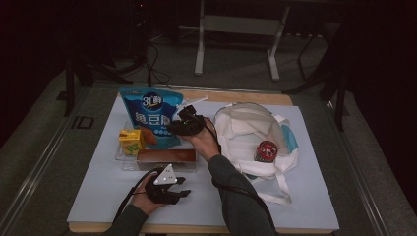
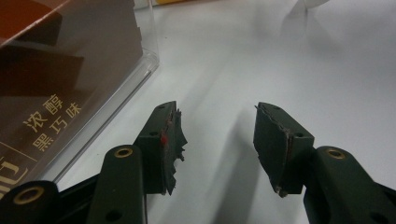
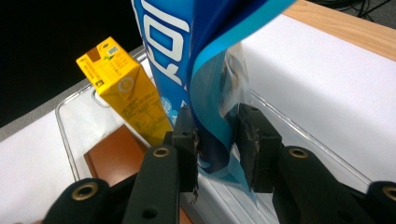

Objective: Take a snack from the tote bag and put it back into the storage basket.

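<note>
Blue pouch (image 3: 187, 56) stands upright, tall.

I see a yellow carton (image 1: 131, 140) standing at the left end of a clear tray (image 1: 122, 158), and a brown box (image 1: 166, 157) lying along the tray's near side, just right of the carton. The tray sits left of centre on a white sheet (image 1: 98, 189) that covers most of the wooden table (image 1: 255, 97). To the right lies a white cloth bag (image 1: 246, 129), opened out, its straps (image 1: 281, 189) trailing toward the near edge. A small round tin with a red lid (image 1: 265, 151) rests on the bag's right part, and something light blue (image 1: 290, 139) peeks out just right of it. Beyond the table I make out a grey frame (image 1: 236, 29) and dark cables (image 1: 152, 66) on the floor.
</note>
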The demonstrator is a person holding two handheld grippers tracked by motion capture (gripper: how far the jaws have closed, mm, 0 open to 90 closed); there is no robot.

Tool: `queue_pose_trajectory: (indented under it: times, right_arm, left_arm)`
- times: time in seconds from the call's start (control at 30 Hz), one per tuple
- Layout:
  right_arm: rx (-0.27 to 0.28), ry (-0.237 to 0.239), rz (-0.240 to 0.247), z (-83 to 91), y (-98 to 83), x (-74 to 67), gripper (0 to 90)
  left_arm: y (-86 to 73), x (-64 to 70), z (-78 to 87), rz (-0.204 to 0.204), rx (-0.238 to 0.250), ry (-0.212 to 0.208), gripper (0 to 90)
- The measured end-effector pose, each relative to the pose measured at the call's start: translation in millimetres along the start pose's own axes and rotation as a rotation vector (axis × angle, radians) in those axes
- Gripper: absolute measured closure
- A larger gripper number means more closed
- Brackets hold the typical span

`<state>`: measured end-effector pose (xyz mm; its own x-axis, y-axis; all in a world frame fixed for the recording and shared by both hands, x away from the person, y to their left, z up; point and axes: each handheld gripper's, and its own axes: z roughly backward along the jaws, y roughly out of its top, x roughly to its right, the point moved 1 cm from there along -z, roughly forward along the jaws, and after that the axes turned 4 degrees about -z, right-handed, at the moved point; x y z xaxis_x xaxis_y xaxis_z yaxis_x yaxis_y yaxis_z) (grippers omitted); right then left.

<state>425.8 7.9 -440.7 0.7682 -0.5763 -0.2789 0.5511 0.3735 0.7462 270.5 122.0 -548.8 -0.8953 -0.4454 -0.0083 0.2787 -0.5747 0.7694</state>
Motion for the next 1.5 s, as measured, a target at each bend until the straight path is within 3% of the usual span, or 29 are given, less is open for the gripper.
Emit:
queue_pose_trajectory:
  times: [0.3, 0.47, 0.57, 0.63, 0.77, 0.87, 1.13, 1.3, 1.5]
  right_arm:
    - [-0.009, -0.015, 0.031, 3.5, -6.1, -0.1, 62.1]
    - [-0.071, 0.004, 0.062, 6.6, -17.6, 6.7, 60.4]
    - [-0.094, 0.001, 0.064, 7.1, -22.0, 10.0, 63.8]
    - [-0.117, -0.032, 0.049, 7.0, -24.4, 15.0, 74.3]
    - [-0.106, -0.059, 0.02, 3.8, -20.9, 17.0, 86.7]
    - [-0.093, -0.099, 0.017, -0.8, -17.3, 15.0, 88.1]
    - [-0.079, -0.094, 0.005, -0.4, -18.2, 15.3, 83.6]
    - [-0.055, -0.076, 0.0, 16.5, -20.8, 22.6, 79.8]
    - [-0.028, -0.085, -0.001, 35.6, -21.6, 28.2, 79.3]
  left_arm:
    - [0.0, -0.1, 0.0, 0.001, 0.0, -0.001, 49.8]
    - [0.0, 0.1, -0.1, 0.001, -0.001, 0.0, 49.7]
    - [0.1, 0.4, -0.3, 0.004, 0.0, 0.001, 49.7]
    - [0.1, 0.3, -0.4, 0.002, -0.002, 0.001, 49.8]
    - [0.1, 0.0, -0.4, 0.001, -0.003, 0.0, 49.7]
    - [0.1, 0.2, -0.4, -0.002, -0.003, -0.001, 49.7]
    - [0.1, -0.2, -0.3, 0.0, -0.001, -0.006, 49.6]
    - [0.1, -0.5, -0.6, 0.004, -0.001, -0.006, 49.5]
    - [0.2, -0.5, -0.7, 0.004, -0.004, -0.009, 49.4]
